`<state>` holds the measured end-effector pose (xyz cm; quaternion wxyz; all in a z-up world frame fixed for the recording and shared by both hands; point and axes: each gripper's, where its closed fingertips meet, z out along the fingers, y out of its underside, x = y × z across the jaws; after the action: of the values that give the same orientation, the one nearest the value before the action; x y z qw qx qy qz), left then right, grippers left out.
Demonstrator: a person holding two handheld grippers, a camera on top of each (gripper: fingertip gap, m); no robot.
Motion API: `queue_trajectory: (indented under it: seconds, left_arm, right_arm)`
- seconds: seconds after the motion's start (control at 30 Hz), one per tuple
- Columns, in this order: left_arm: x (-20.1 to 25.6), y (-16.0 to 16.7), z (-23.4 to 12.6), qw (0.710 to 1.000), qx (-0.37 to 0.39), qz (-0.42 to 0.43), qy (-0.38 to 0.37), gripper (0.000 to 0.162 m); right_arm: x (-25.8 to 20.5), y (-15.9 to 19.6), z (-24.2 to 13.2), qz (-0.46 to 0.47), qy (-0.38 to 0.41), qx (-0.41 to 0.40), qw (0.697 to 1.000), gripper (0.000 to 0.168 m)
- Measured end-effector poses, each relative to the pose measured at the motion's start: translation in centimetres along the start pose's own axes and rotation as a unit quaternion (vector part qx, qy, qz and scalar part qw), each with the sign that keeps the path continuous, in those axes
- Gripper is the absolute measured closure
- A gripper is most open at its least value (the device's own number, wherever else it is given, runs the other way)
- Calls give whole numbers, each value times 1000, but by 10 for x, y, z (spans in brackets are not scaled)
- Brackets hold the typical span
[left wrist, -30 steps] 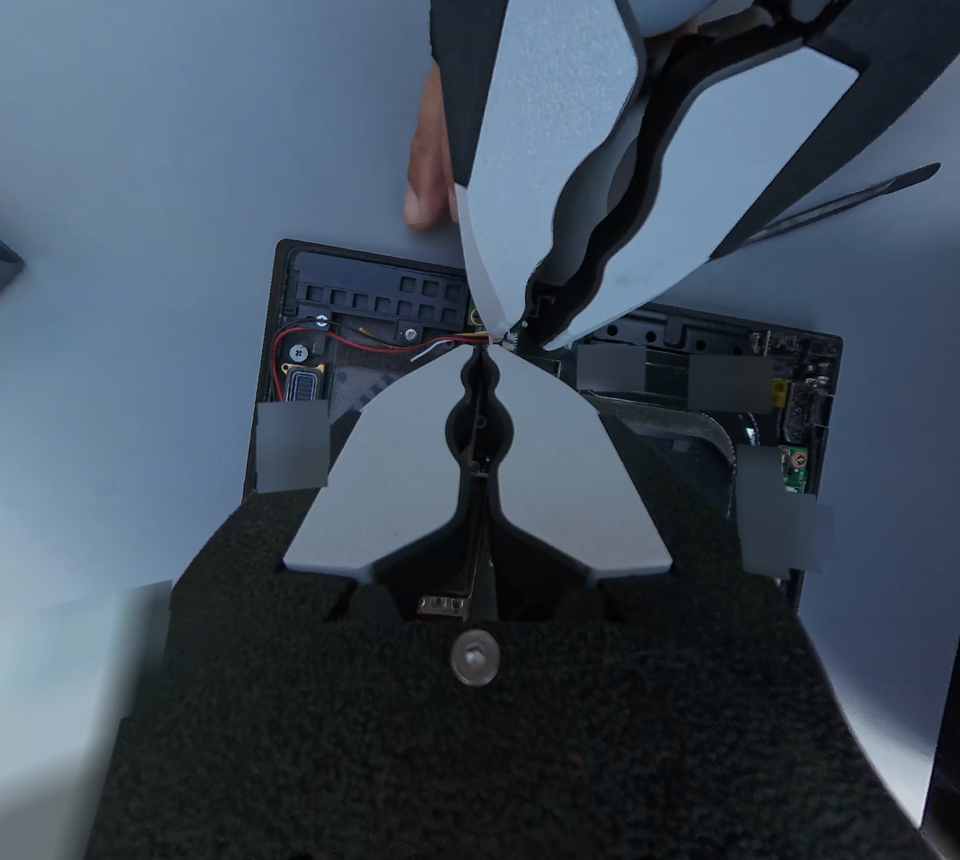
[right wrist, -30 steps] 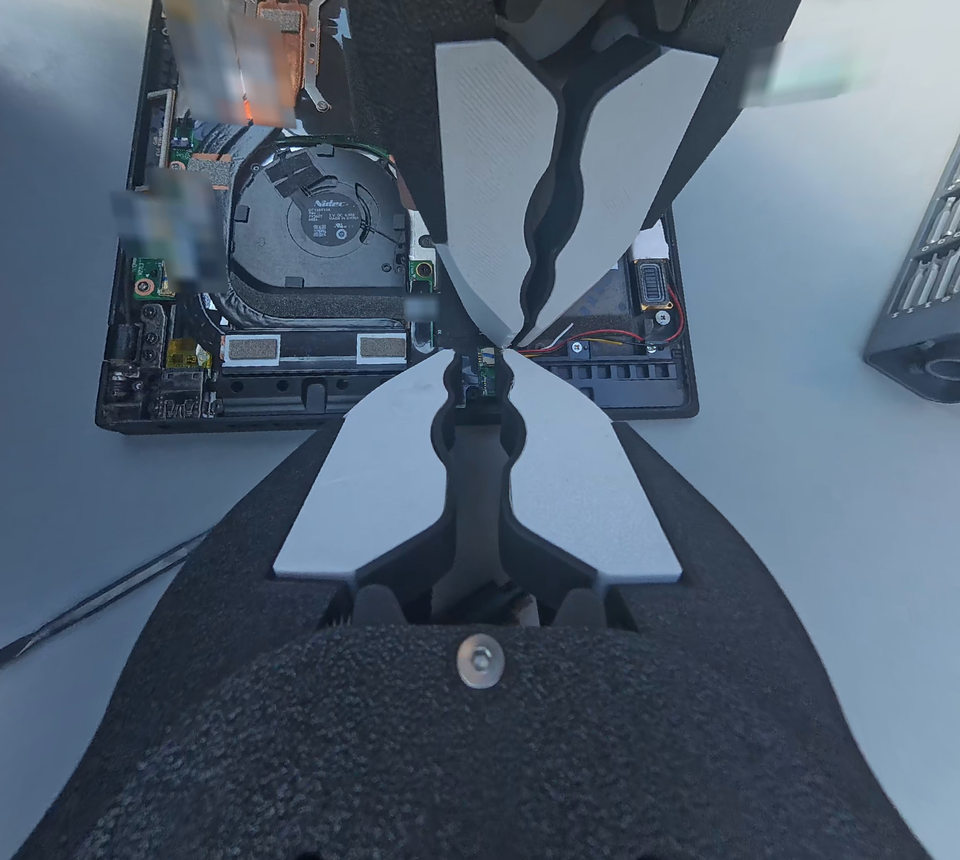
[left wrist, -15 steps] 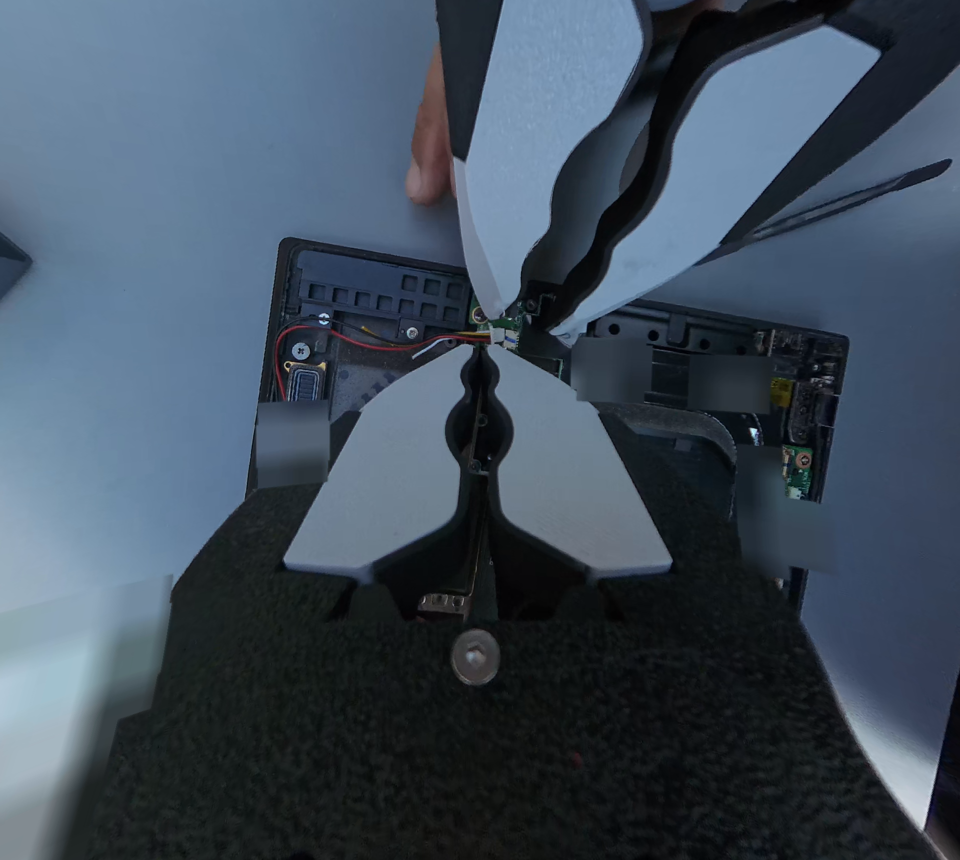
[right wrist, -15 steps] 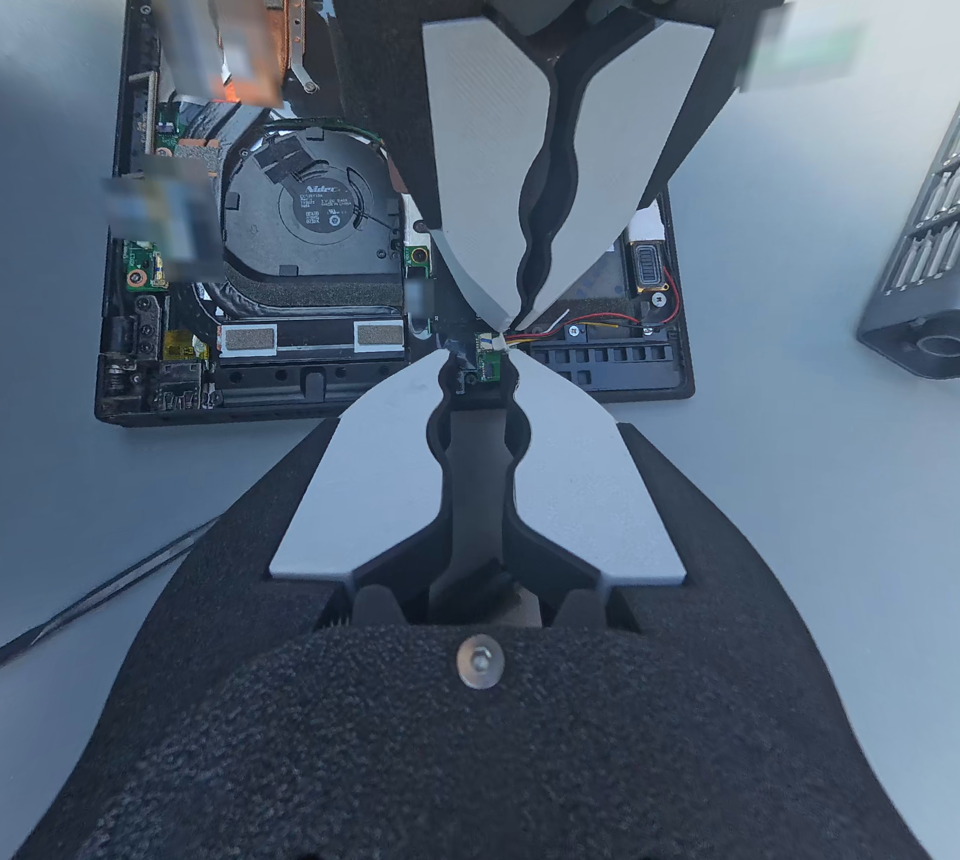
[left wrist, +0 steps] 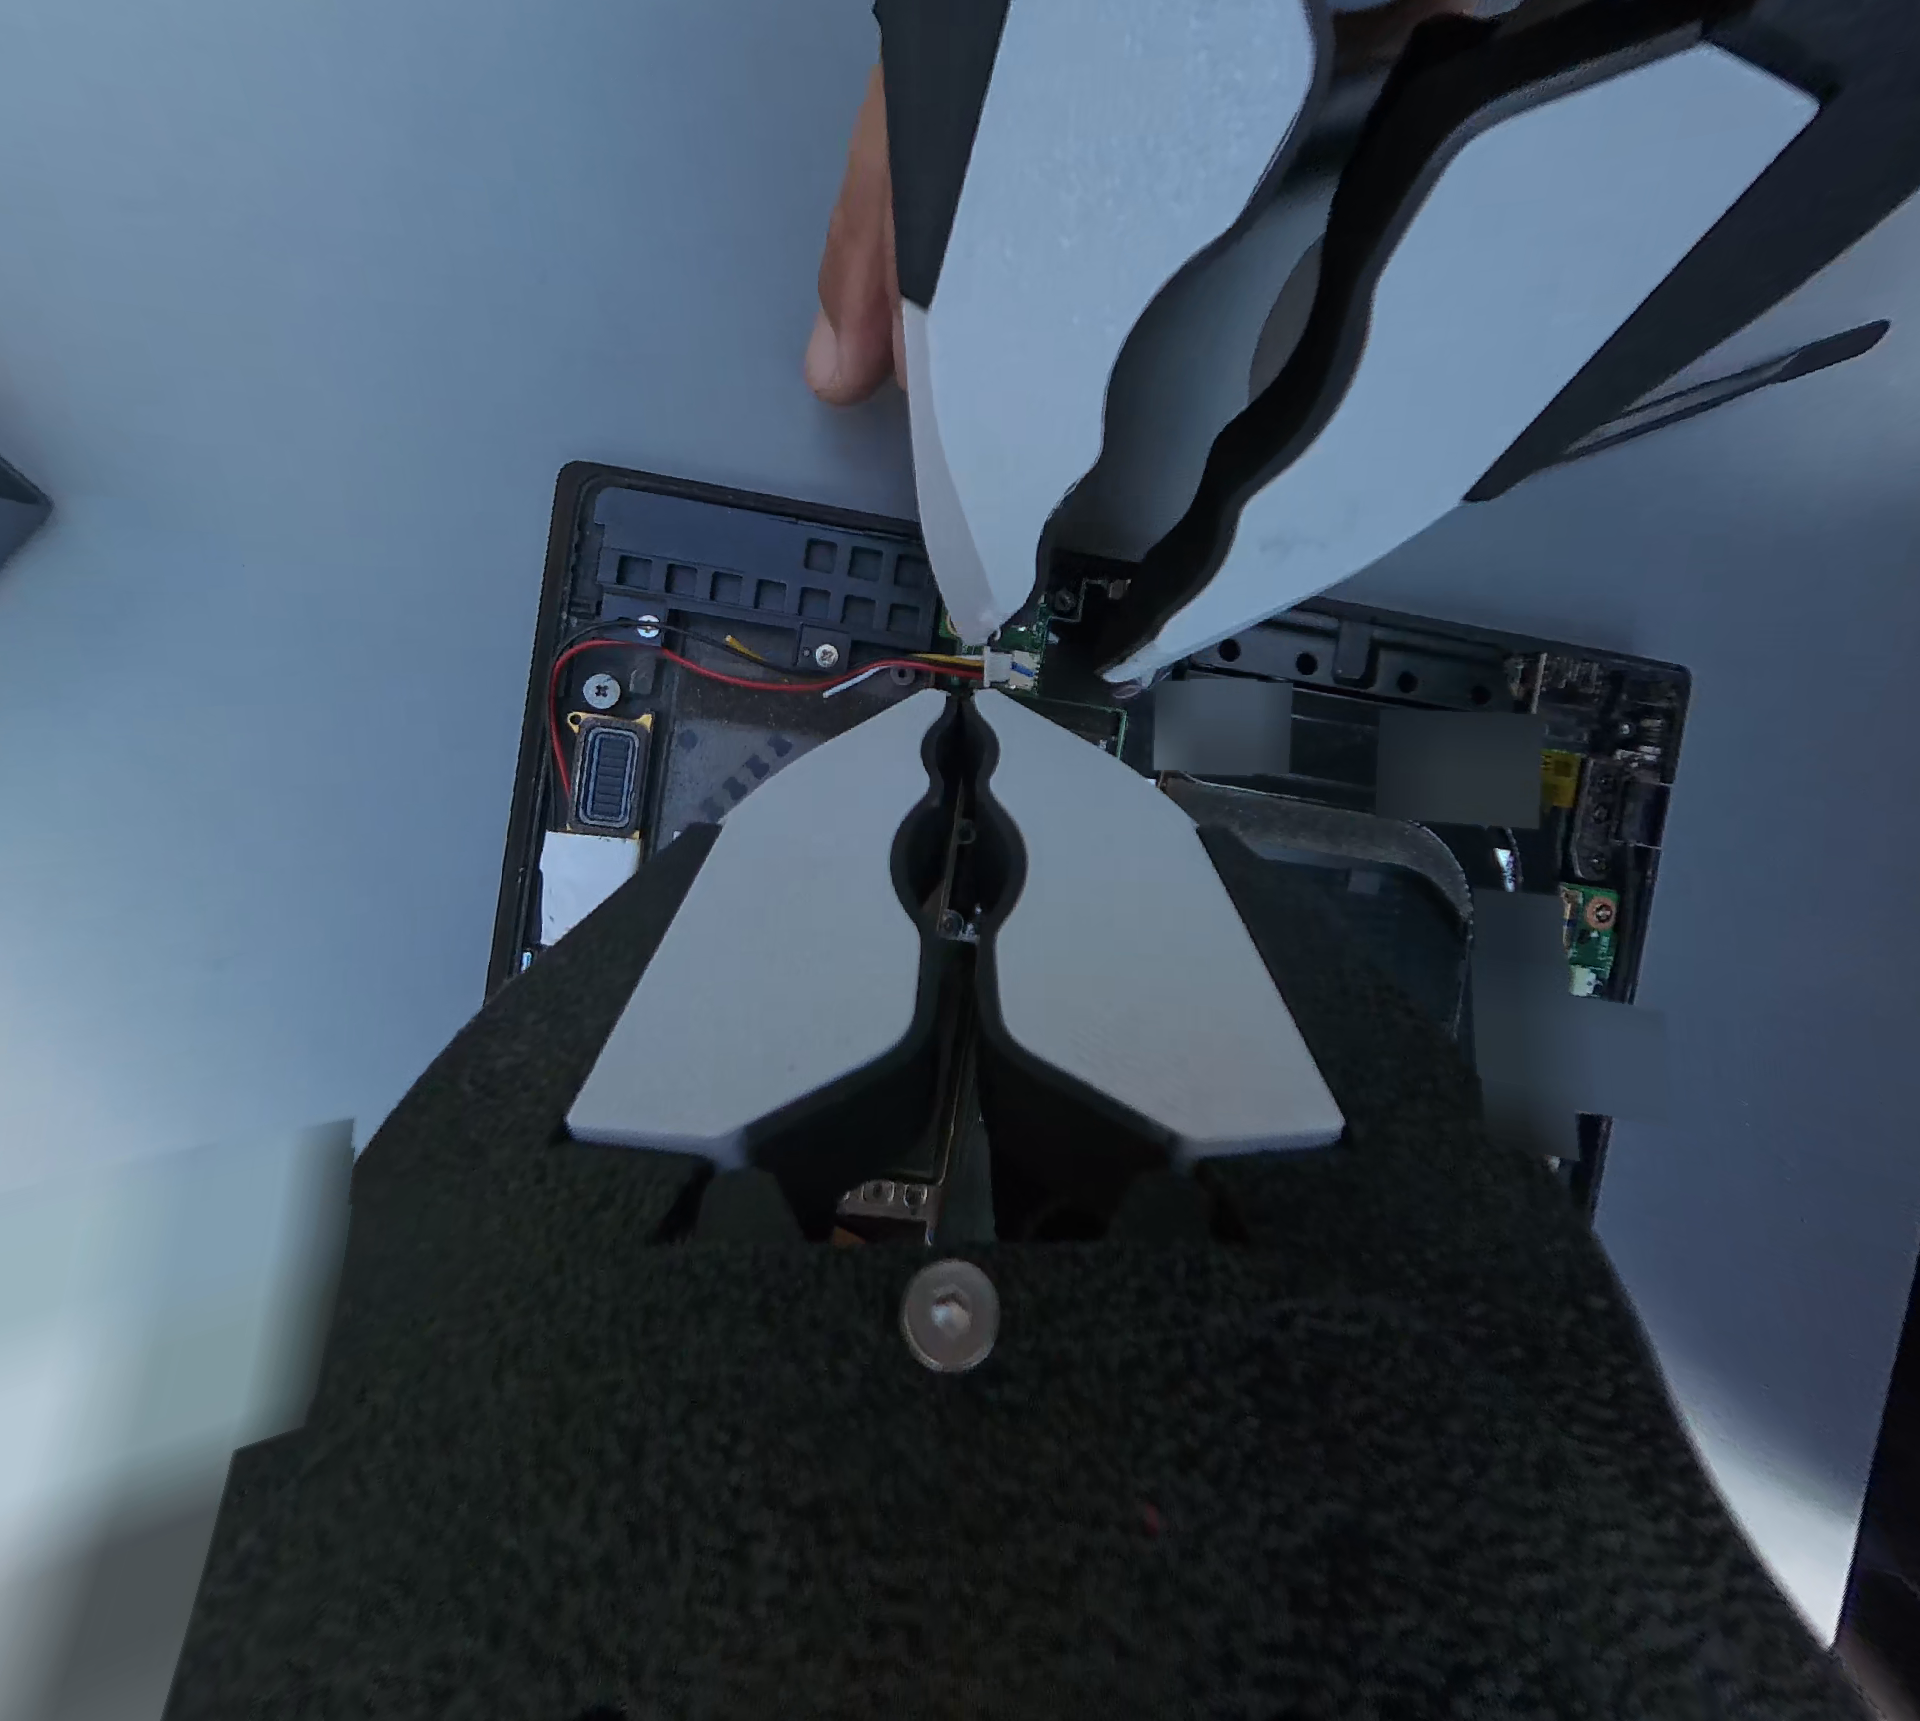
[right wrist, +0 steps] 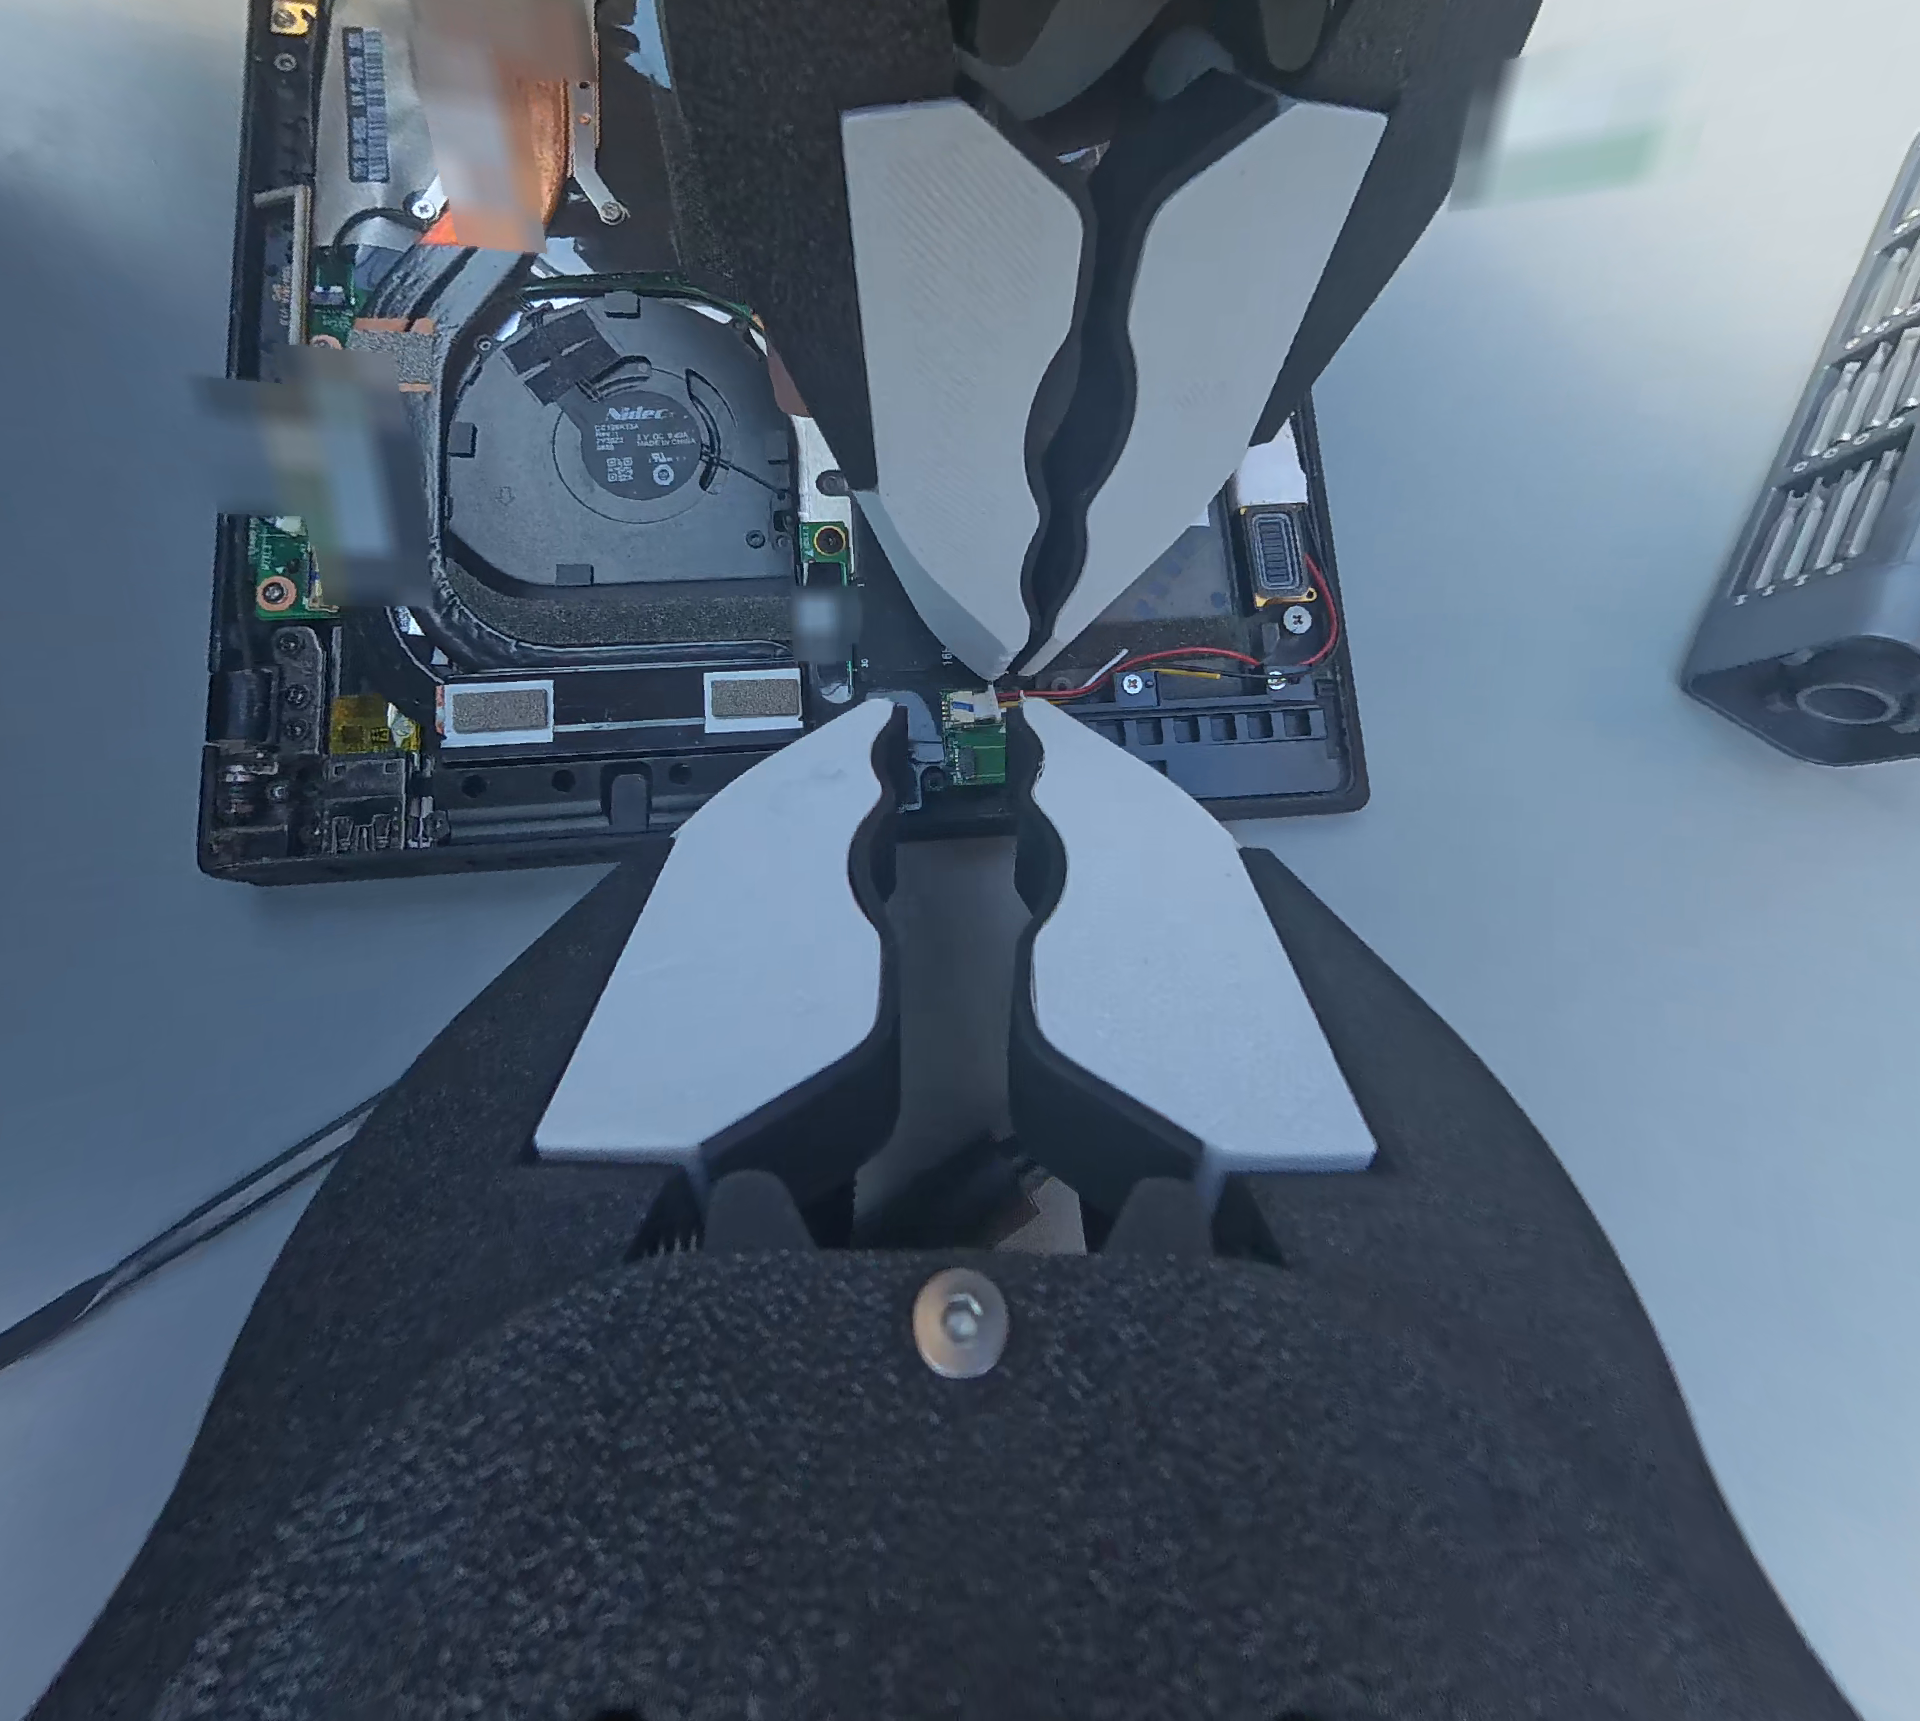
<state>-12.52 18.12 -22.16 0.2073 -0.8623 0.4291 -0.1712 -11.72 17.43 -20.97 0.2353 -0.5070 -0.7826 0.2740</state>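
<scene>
An opened black laptop chassis (left wrist: 566,632) lies on a grey table; it also shows in the right wrist view (right wrist: 260,840). Thin red, yellow and white speaker wires (left wrist: 769,674) run from a small speaker (left wrist: 613,778) to a white connector (left wrist: 1003,669) on a small green board (right wrist: 977,752). My left gripper (left wrist: 961,703) is shut on these wires right beside the connector. My right gripper (right wrist: 958,705) faces it from the opposite side. It is open, with its fingertips on either side of the connector (right wrist: 977,703) and board.
A round black fan (right wrist: 623,466) and copper heat pipes sit left of the grippers. A grey screwdriver-bit case (right wrist: 1849,528) stands at the right. Black tweezers (right wrist: 156,1256) lie on the table by the chassis. A person's finger (left wrist: 847,321) shows behind the right gripper. Left and right tips are no more than a few centimetres apart. The small speaker (left wrist: 613,778) sits 6 cm or so from the ends of my left fingers. It turns up in the right wrist view (right wrist: 1269,553) as well.
My right gripper has opened wider, and the white connector now shows between its fingertips. My left gripper has stayed shut on the wires in the same place.
</scene>
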Motion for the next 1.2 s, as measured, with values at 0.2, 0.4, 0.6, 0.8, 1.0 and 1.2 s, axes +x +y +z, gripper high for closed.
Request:
queue_trajectory:
  seconds: [0.2, 0.4, 0.6, 0.8, 1.0, 1.2]
  left_arm:
    - [0, 0, 0, 1000, 5, -7, 6, 162]
    - [0, 0, 0, 1000, 6, -17, 2, 162]
    - [2, 1, -1, 1000, 22, -22, -2, 162]
    - [4, 3, -2, 999, 30, -5, -11, 158]
    - [4, 4, -3, 999, 37, -6, -14, 158]
    - [2, 4, -4, 999, 39, 1, -25, 159]
  right_arm:
    - [2, 1, 5, -29, 10, -16, 999, 153]
    - [5, 2, 4, -29, 10, -20, 999, 157]
    - [4, 2, 5, -19, 9, -18, 1000, 157]
    - [4, 2, 6, 6, -10, -26, 1000, 157]
    - [3, 3, 7, 24, -34, -32, 999, 159]
    - [3, 3, 7, 34, -44, -38, 998, 159]
